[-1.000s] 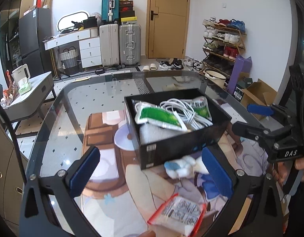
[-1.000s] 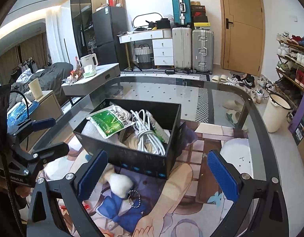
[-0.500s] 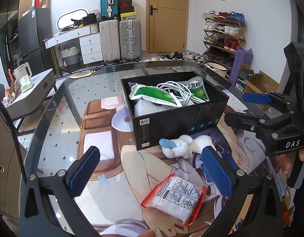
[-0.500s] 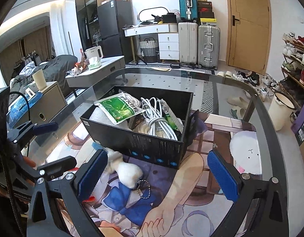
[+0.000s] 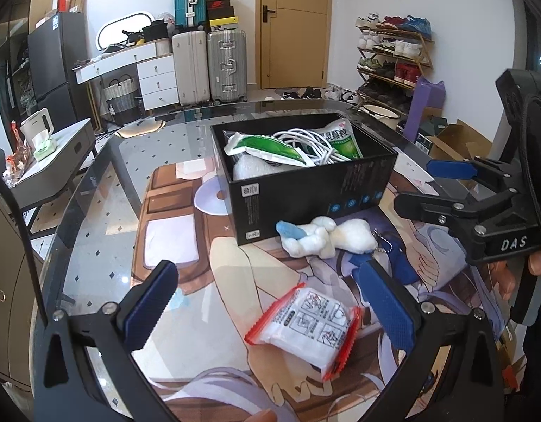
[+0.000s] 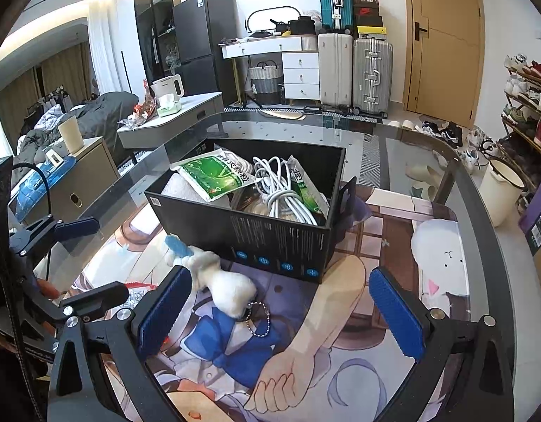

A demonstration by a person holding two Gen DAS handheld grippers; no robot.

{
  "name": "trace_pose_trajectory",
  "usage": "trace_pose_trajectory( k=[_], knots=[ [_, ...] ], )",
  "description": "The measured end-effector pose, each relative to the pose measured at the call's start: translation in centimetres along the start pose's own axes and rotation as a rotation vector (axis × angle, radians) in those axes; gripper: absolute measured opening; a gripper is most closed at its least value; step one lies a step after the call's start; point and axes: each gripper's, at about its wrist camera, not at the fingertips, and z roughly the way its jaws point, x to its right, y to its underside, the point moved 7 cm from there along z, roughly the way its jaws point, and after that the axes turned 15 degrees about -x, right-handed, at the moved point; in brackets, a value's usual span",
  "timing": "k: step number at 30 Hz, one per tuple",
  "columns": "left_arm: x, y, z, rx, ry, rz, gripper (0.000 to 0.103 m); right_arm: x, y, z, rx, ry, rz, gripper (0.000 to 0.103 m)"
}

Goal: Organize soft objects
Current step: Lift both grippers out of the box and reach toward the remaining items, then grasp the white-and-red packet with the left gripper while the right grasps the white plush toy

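White plush, with a blue tip and a bead chain, the small toy lies on the printed mat against the near wall of the black box, which sits mid-table on the glass table. Nearer, a red-edged white packet lies flat between the spread fingers of the left gripper, which holds nothing. The right gripper is also wide open and empty, its left pad just beside the toy.

Risks, as I judge them: the box already brims with green sachets and a coiled white cable, so anything dropped on top may slide out. The bead chain could snag a finger. The slick packet may slip from a shallow pinch, and the two grippers are near enough to knock together.

Readable writing: "DAS" on the right gripper's body in the left view. The sachets carry Chinese print I cannot read; the packet shows pictogram panels.
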Motion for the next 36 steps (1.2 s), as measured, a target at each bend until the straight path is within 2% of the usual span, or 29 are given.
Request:
trace_pose_trajectory(
  k=[10, 26, 36],
  knots=[
    [1.4, 1.5, 0.6, -0.050, 0.030, 0.069, 0.103, -0.5, 0.4, 0.8, -0.022, -0.006, -0.016, 0.102],
    [2.3, 2.5, 2.2, -0.126, 0.006, 0.130, 0.103, -0.9, 0.7, 2.1, -0.056, -0.010, -0.029, 0.102],
    [2.2, 2.9, 3.1, -0.166, 0.020, 0.127, 0.103, -1.0, 0.9, 2.6, -0.070, -0.012, -0.031, 0.102]
  ],
)
